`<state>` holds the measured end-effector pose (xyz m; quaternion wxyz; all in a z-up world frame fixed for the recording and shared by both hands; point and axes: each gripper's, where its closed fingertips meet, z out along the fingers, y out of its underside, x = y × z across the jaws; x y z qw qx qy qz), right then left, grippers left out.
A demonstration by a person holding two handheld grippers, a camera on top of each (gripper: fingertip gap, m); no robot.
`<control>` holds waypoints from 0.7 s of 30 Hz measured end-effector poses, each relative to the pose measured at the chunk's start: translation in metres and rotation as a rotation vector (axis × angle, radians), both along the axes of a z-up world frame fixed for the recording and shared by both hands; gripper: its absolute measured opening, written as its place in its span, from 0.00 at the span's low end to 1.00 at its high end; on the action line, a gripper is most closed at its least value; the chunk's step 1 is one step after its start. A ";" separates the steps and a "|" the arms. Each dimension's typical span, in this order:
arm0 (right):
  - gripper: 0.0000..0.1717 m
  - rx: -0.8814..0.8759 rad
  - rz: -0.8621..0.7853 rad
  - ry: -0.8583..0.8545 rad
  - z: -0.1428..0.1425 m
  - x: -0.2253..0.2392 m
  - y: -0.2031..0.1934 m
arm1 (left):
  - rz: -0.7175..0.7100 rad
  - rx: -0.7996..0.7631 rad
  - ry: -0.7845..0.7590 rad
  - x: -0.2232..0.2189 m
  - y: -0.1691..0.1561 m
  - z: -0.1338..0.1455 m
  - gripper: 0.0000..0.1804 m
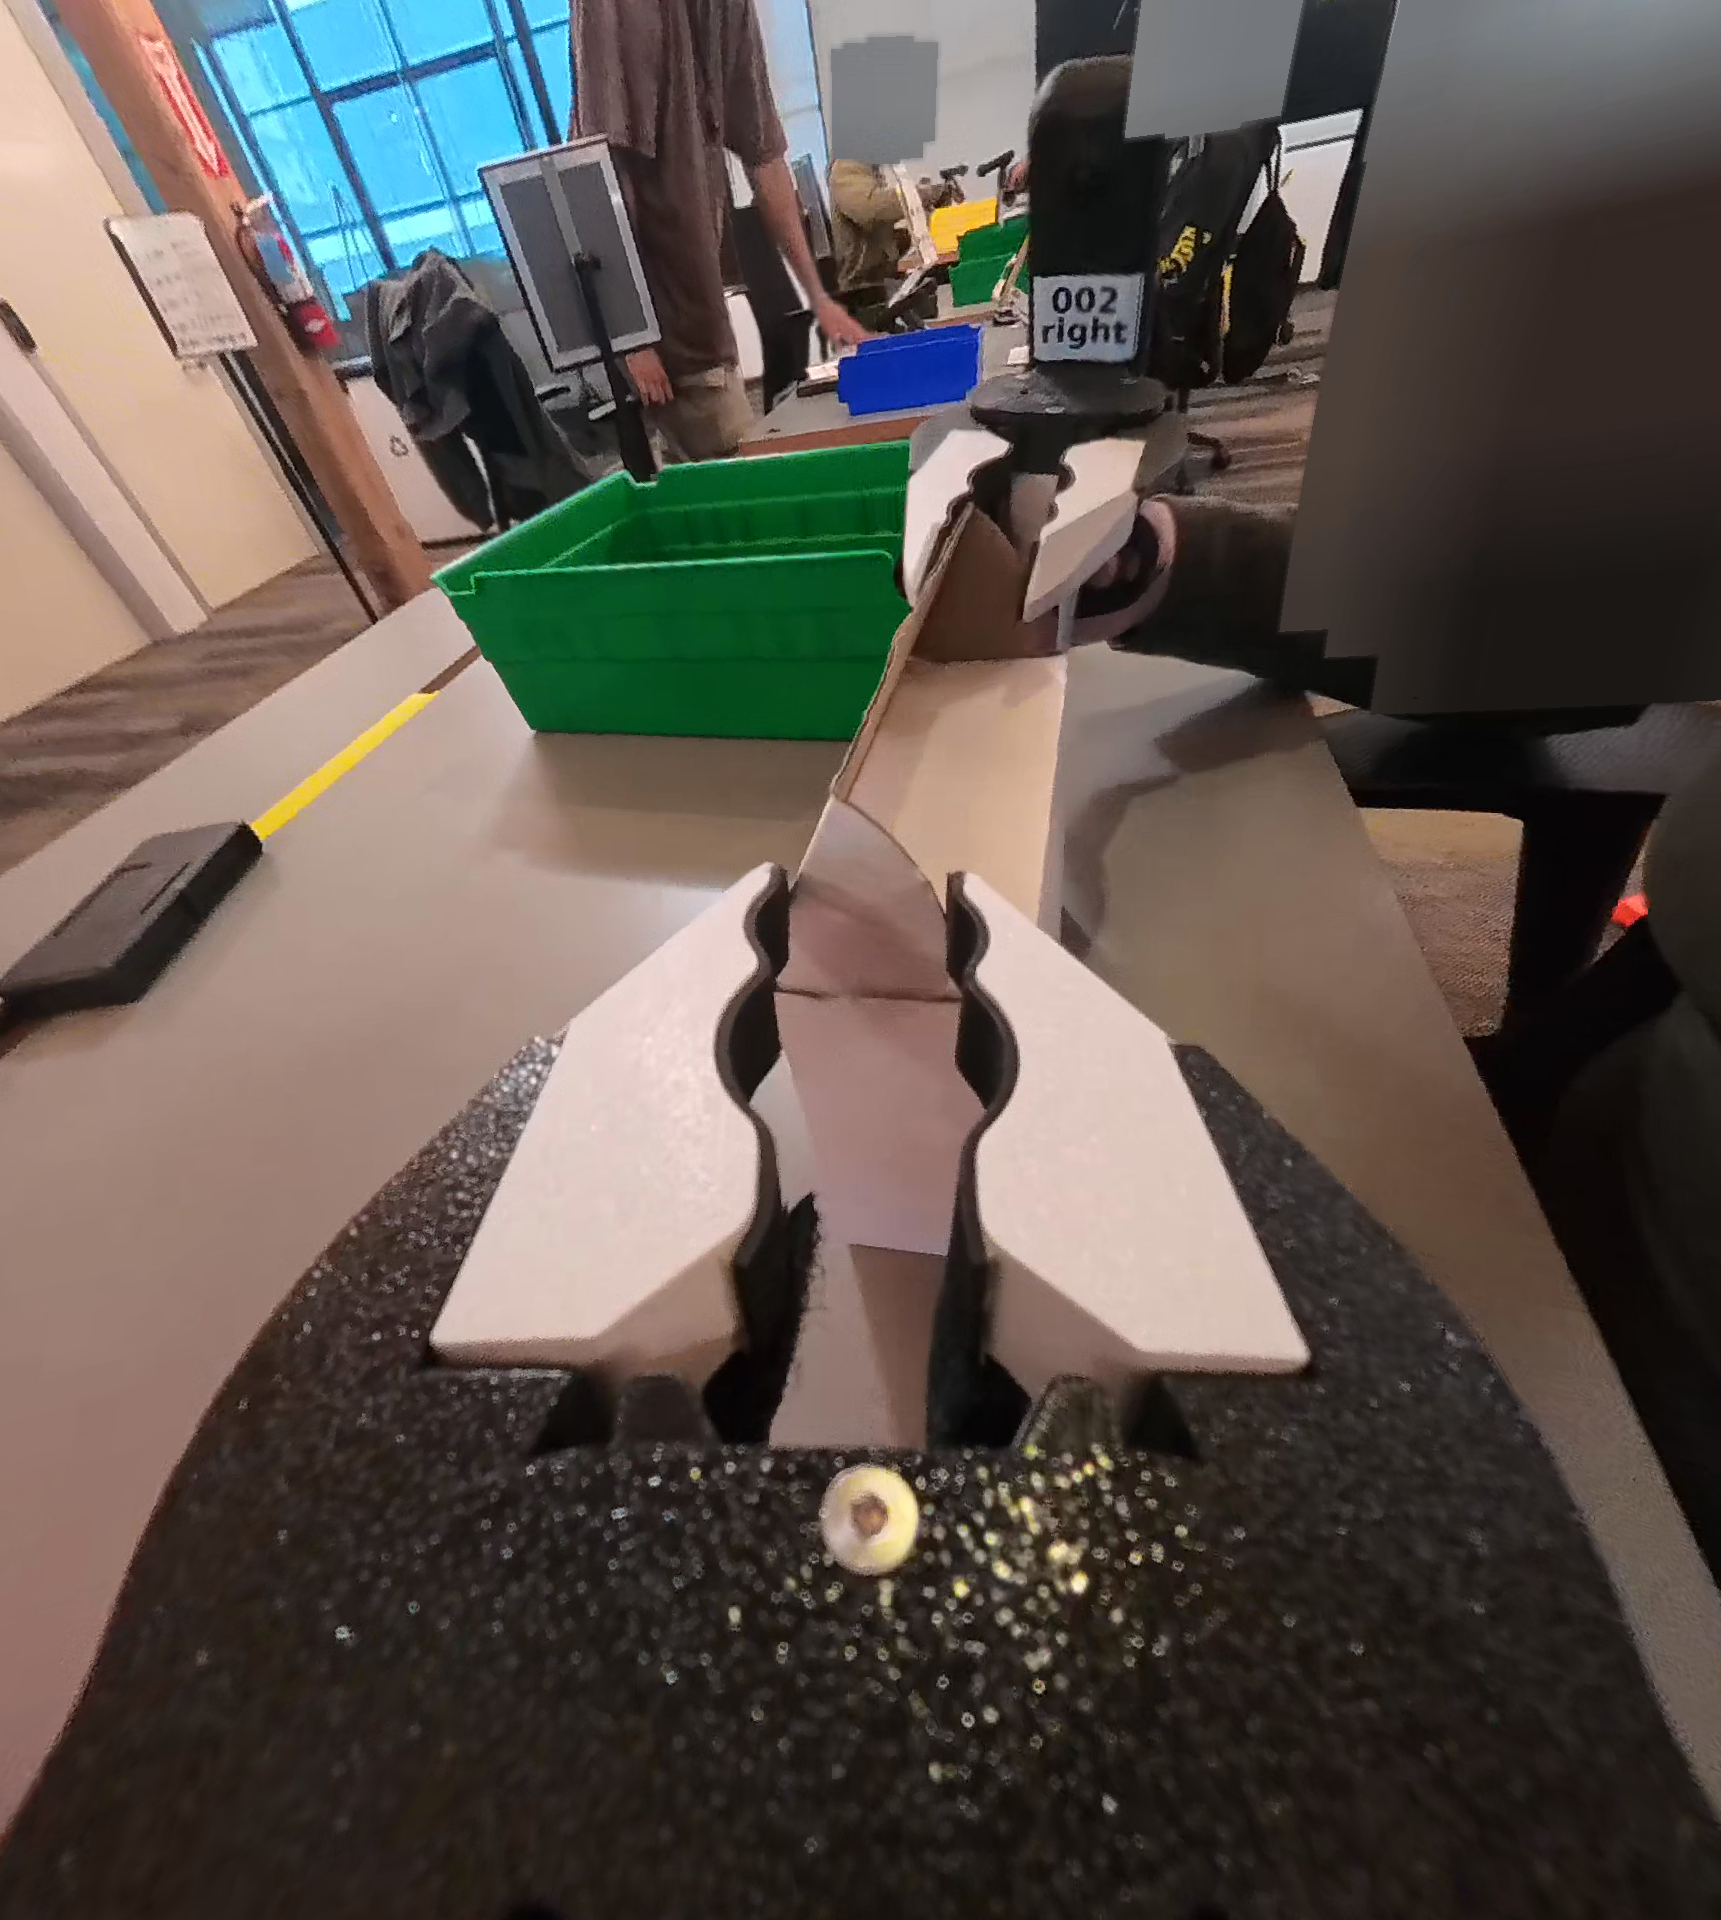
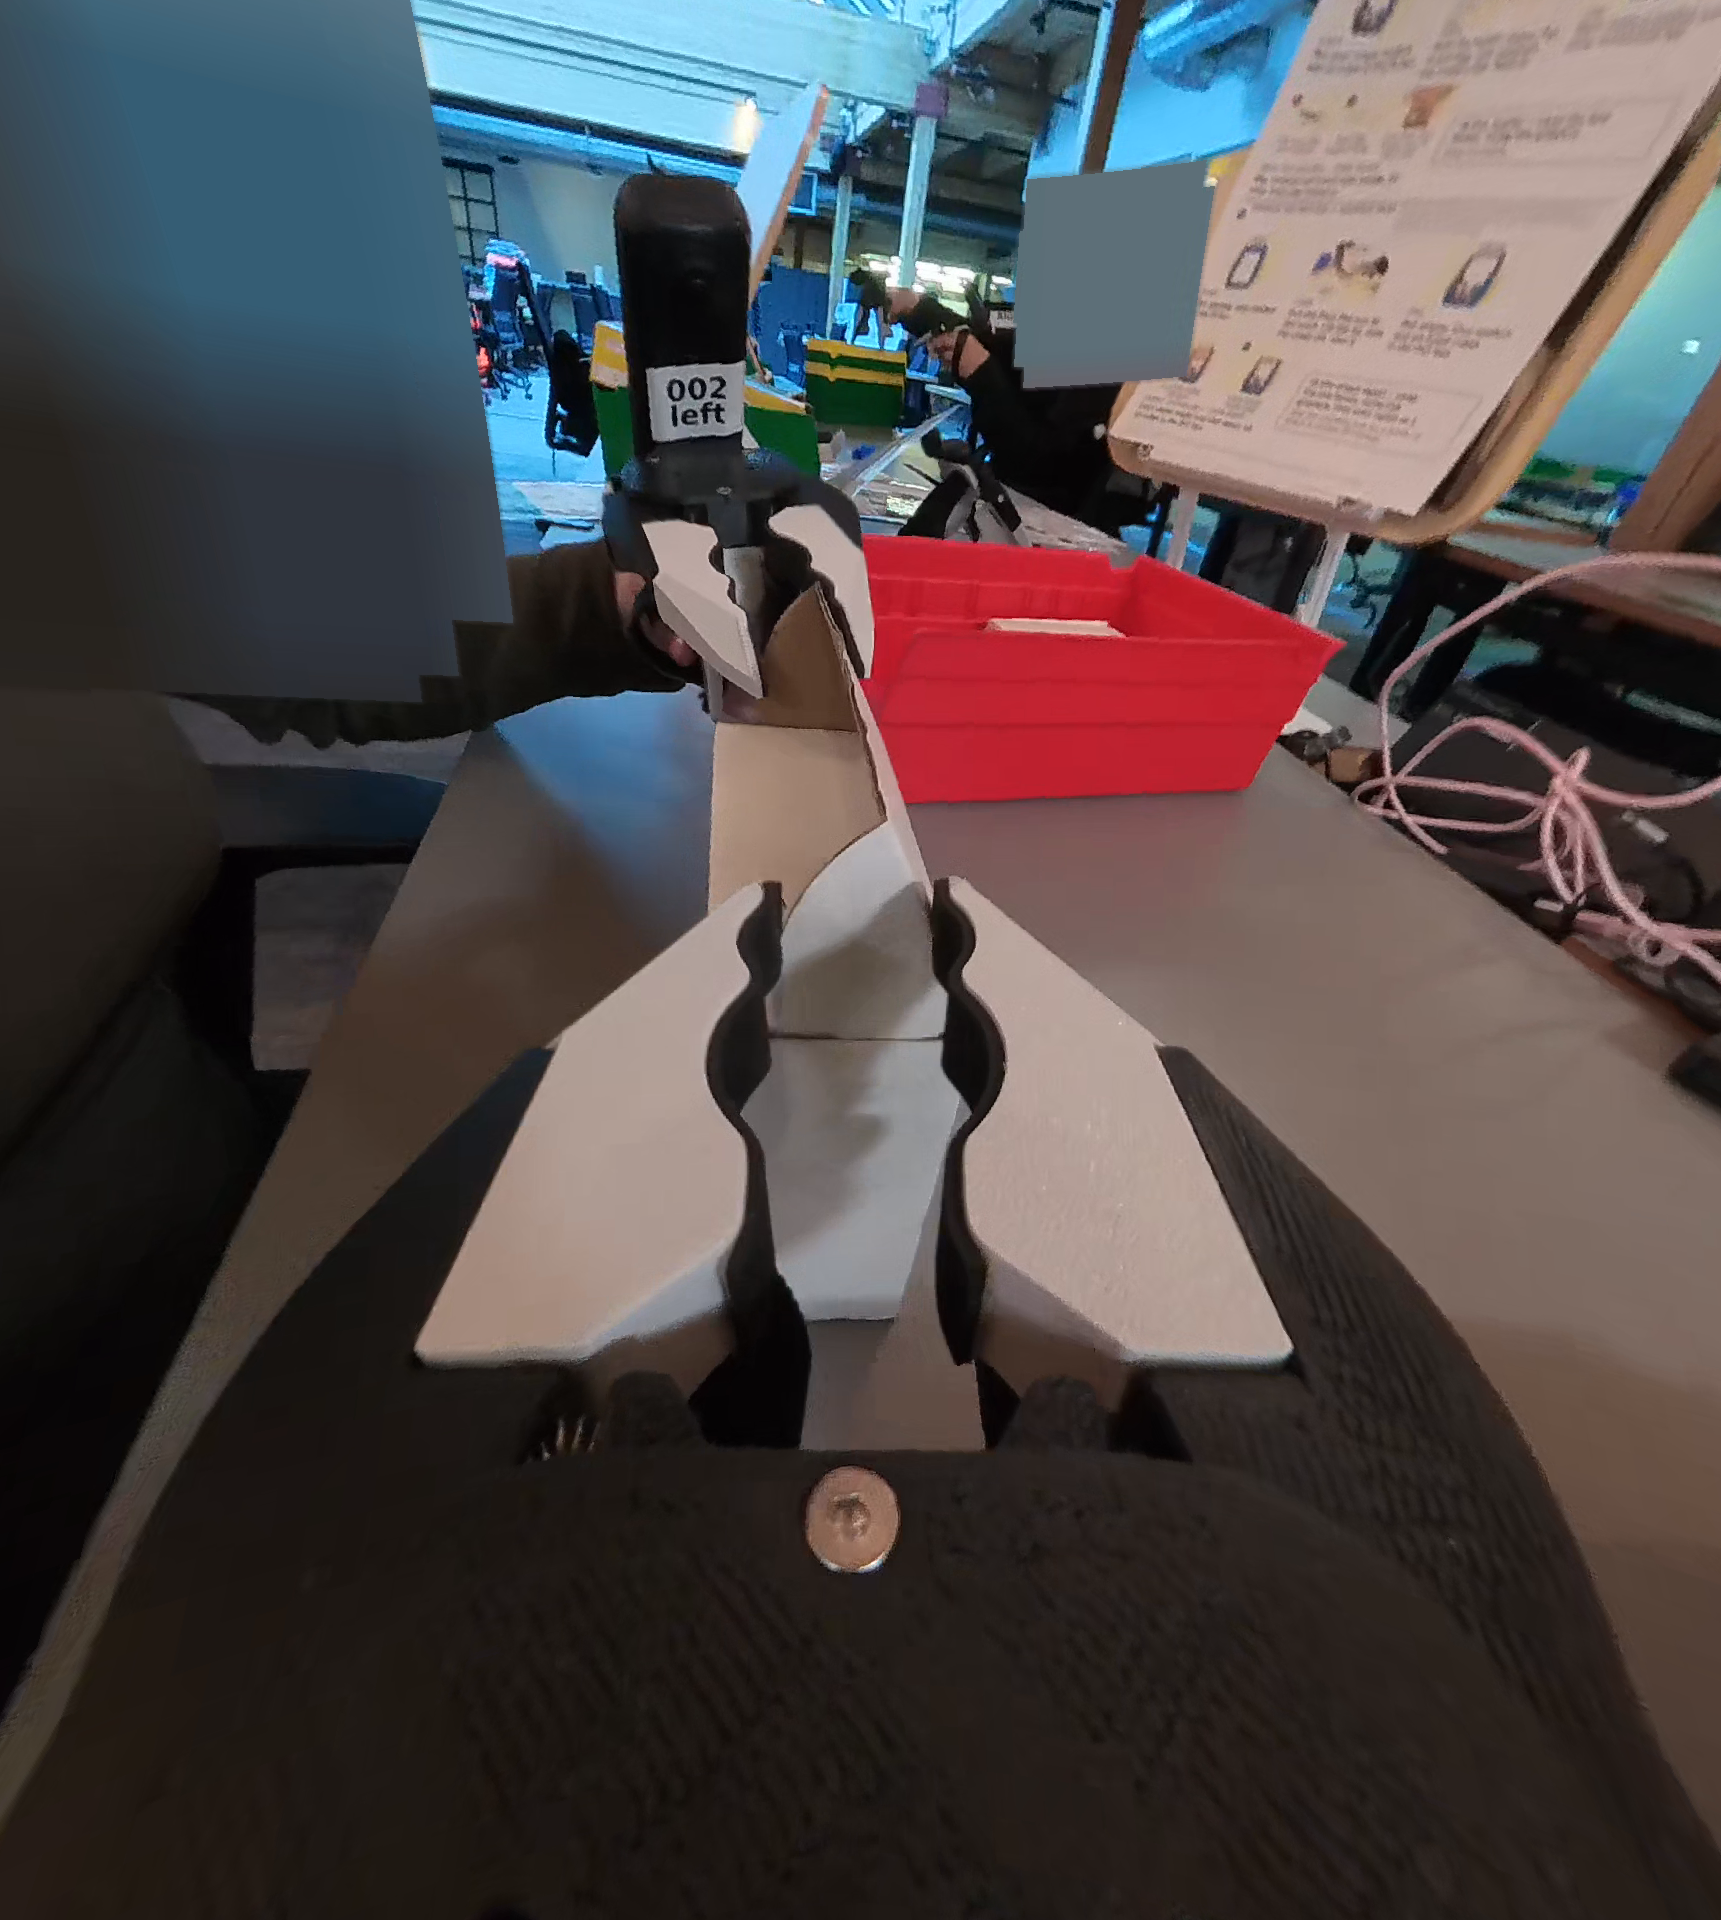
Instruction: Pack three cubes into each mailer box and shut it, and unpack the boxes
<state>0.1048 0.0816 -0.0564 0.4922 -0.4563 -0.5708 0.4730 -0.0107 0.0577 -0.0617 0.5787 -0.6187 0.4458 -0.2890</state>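
A white mailer box (image 1: 970, 748) with a brown inside lies along the grey table (image 1: 368, 1039) between my two grippers, its lid partly raised. My left gripper (image 1: 871, 883) is shut on the rounded white flap (image 1: 866, 925) at the near end of the box. My right gripper (image 1: 1027, 488) holds the brown flap at the far end. In the right wrist view, my right gripper (image 2: 856, 894) is shut on a rounded white flap (image 2: 856, 956) of the box (image 2: 783, 810). There the left gripper (image 2: 762, 592) straddles the far brown flap. No cubes show.
A green bin (image 1: 690, 623) stands past the box on the left side. A red bin (image 2: 1074, 707) with a flat white item (image 2: 1048, 627) stands at the other end. A black device (image 1: 129, 914), yellow tape (image 1: 347, 764), pink cables (image 2: 1583, 831) and a board (image 2: 1438, 229) are nearby.
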 end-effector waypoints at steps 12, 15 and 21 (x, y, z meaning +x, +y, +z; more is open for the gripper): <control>0.21 0.271 0.018 -0.019 -0.010 0.002 -0.010 | 0.013 0.126 0.109 0.002 -0.005 -0.006 0.16; 0.29 0.217 0.024 -0.042 -0.012 0.006 -0.010 | -0.019 0.092 0.061 0.002 -0.009 -0.004 0.16; 0.23 0.146 0.039 0.067 0.012 0.016 -0.017 | -0.081 0.091 -0.070 0.003 -0.022 0.013 0.19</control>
